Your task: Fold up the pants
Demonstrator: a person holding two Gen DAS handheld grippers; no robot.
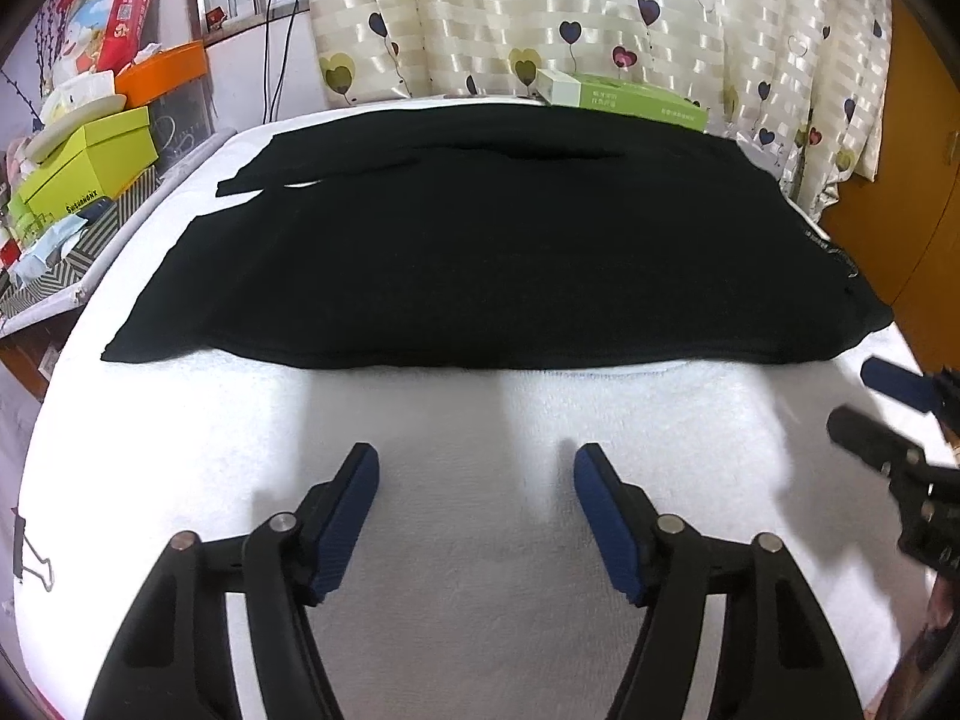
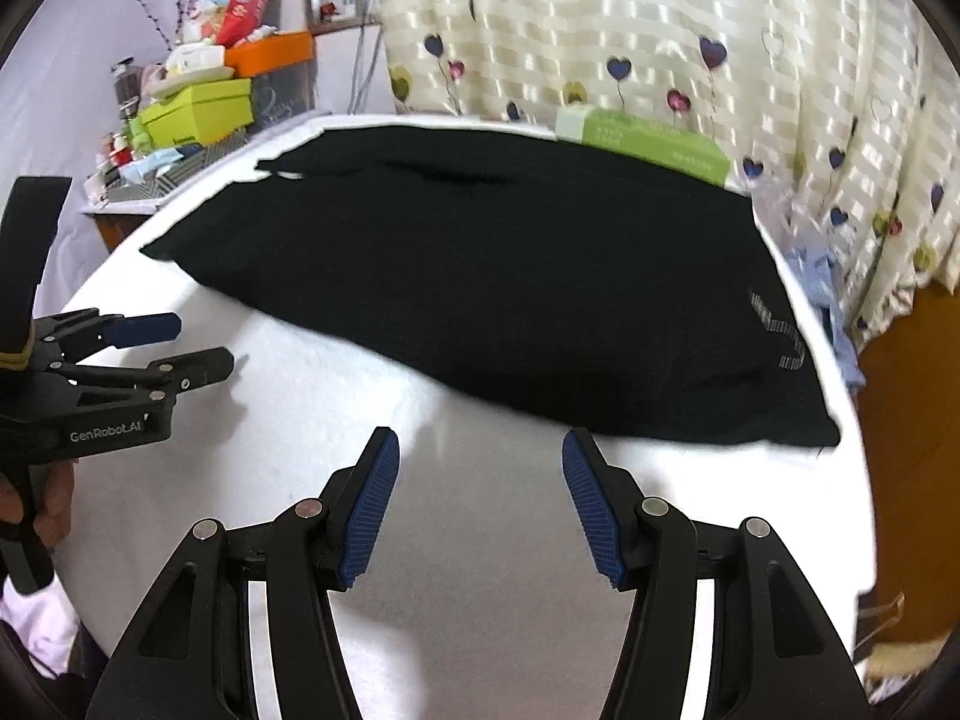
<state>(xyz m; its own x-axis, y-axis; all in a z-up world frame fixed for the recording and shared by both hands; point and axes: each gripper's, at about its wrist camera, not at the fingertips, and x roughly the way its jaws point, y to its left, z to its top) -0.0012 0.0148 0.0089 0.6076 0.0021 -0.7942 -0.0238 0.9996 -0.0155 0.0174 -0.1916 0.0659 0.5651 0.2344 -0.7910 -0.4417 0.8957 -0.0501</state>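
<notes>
Black pants lie folded flat in a wide rectangle on the white towel-covered table; the right wrist view shows the same pants with a grey printed mark near their right edge. My left gripper hovers open over bare towel just short of the pants' near edge. My right gripper is open too, near the pants' front right part, holding nothing. The right gripper's fingers show at the right edge of the left wrist view. The left gripper appears at the left of the right wrist view, in a hand.
A green and white box lies at the table's far edge against the heart-patterned curtain. A side shelf on the left carries lime and orange boxes and clutter. A wooden door stands at the right. A binder clip grips the towel's left edge.
</notes>
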